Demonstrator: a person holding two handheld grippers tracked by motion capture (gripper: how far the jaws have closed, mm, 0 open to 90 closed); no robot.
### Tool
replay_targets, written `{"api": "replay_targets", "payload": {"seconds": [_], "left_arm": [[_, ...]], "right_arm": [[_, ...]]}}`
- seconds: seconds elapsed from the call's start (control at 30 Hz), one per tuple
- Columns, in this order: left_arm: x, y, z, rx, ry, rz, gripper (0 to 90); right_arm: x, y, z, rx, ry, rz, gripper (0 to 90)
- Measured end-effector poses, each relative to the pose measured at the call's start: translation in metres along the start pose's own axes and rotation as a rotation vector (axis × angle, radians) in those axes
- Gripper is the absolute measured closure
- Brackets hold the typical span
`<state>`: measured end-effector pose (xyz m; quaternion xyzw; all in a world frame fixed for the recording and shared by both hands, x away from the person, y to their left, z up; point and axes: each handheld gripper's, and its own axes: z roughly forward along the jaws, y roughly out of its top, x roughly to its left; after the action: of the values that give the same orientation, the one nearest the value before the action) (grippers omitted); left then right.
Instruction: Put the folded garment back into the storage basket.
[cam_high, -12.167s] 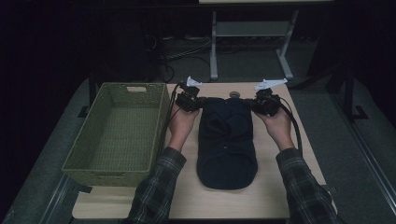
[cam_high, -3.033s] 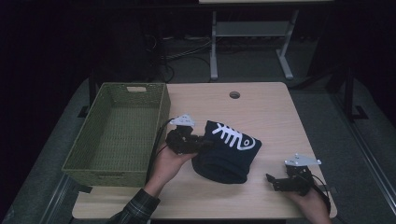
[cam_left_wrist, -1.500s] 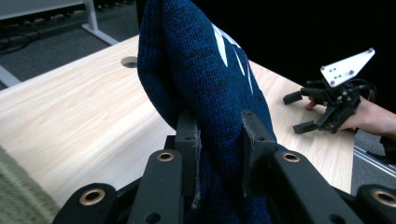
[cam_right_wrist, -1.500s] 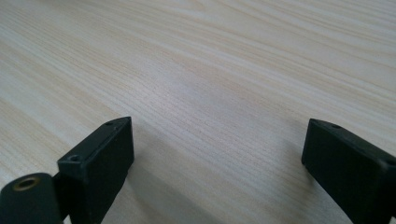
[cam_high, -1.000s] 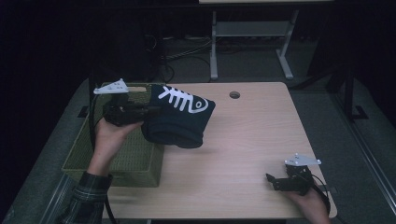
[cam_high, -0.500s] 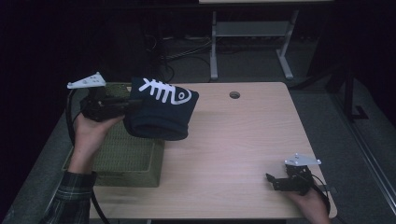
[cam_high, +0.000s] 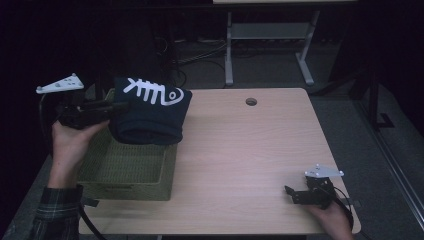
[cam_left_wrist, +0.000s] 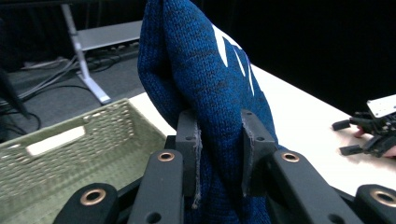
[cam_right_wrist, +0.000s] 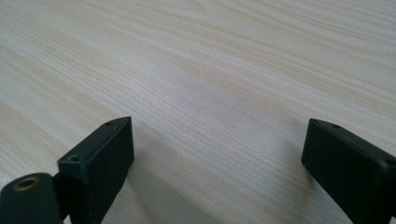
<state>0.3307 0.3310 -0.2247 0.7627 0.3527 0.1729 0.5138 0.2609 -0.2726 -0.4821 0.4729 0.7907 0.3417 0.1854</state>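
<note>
Folded blue sweater (cam_high: 150, 116) is clamped between the left gripper (cam_high: 119, 106) fingers (cam_left_wrist: 188, 140) and held above the green basket (cam_high: 125, 167). Right gripper (cam_high: 291, 194) is rested on the tabletop (cam_high: 250, 150), fingers spread wide, nothing gripped.

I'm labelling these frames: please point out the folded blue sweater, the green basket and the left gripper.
folded blue sweater (cam_high: 150, 117), high view, middle of its top face.
green basket (cam_high: 127, 191), high view, near wall.
left gripper (cam_left_wrist: 218, 154), left gripper view, between its fingertips.
</note>
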Motion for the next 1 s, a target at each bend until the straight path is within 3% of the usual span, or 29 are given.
{"api": "replay_targets", "payload": {"seconds": [0.33,1.0], "left_arm": [[0.016,-0.014,-0.022,0.007,0.058,-0.035,72.8],[0.037,-0.063,-0.022,0.048,0.082,-0.132,72.8]], "right_arm": [[0.000,0.000,0.000,0.000,0.000,0.000,8.8],[0.000,0.000,0.000,0.001,0.000,0.001,8.8]]}}
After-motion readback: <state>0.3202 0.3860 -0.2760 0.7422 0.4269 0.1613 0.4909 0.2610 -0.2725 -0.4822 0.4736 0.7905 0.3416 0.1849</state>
